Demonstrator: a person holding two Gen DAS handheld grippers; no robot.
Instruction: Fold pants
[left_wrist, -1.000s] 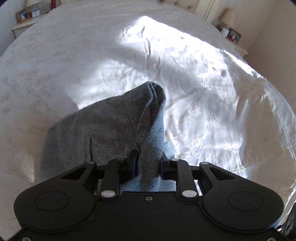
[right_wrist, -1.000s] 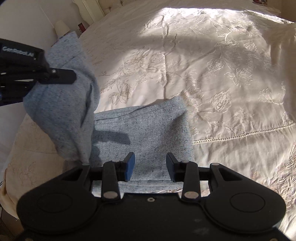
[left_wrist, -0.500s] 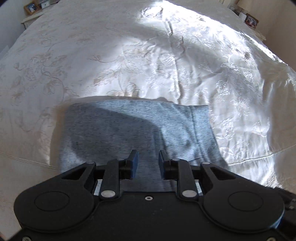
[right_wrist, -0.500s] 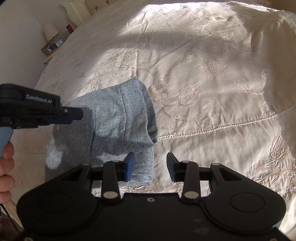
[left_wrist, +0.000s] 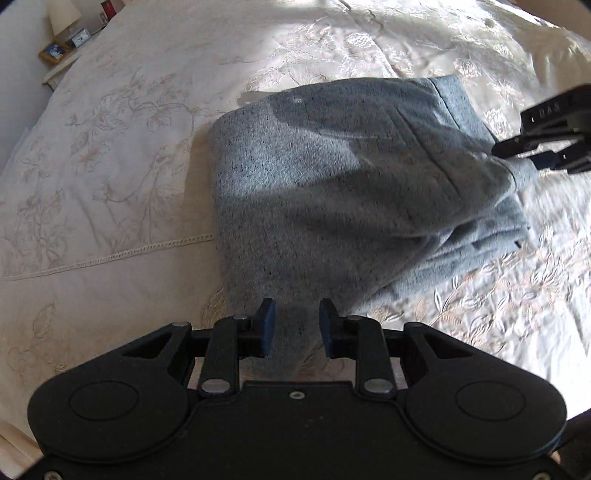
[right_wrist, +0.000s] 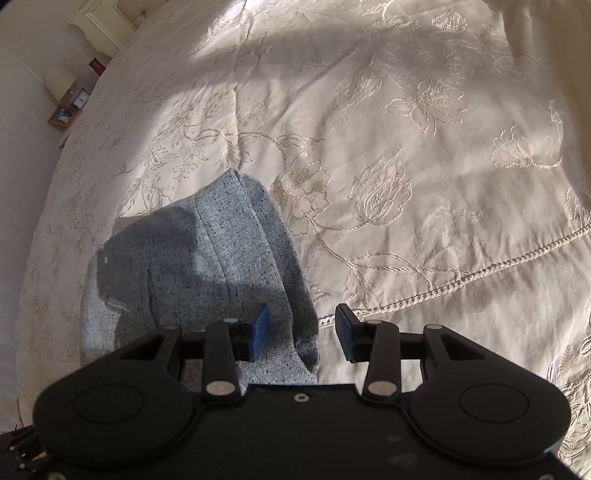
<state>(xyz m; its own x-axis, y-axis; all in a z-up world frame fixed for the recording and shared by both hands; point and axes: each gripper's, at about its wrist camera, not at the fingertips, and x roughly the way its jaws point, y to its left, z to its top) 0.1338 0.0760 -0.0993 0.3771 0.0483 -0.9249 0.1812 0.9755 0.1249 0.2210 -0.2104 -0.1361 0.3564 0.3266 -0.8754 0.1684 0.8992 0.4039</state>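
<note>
The grey speckled pants (left_wrist: 332, 192) lie folded into a thick bundle on the cream embroidered bedspread (left_wrist: 129, 129). My left gripper (left_wrist: 297, 325) is open, its jaws apart just above the bundle's near corner, holding nothing. My right gripper (right_wrist: 302, 332) is open over the bundle's right edge (right_wrist: 258, 258), with cloth between the pads but not clamped. The right gripper also shows at the right edge of the left wrist view (left_wrist: 554, 133), by the bundle's far right corner.
A nightstand with a lamp (right_wrist: 59, 83), clock and picture frame (right_wrist: 62, 115) stands beyond the bed's far left corner. A lace seam (right_wrist: 461, 275) crosses the bedspread to the right of the pants.
My left gripper let go of the lifted pants fold, which now lies flat on the bundle, and swung round to the bundle's left side. My right gripper shifted toward the bundle's right edge.
</note>
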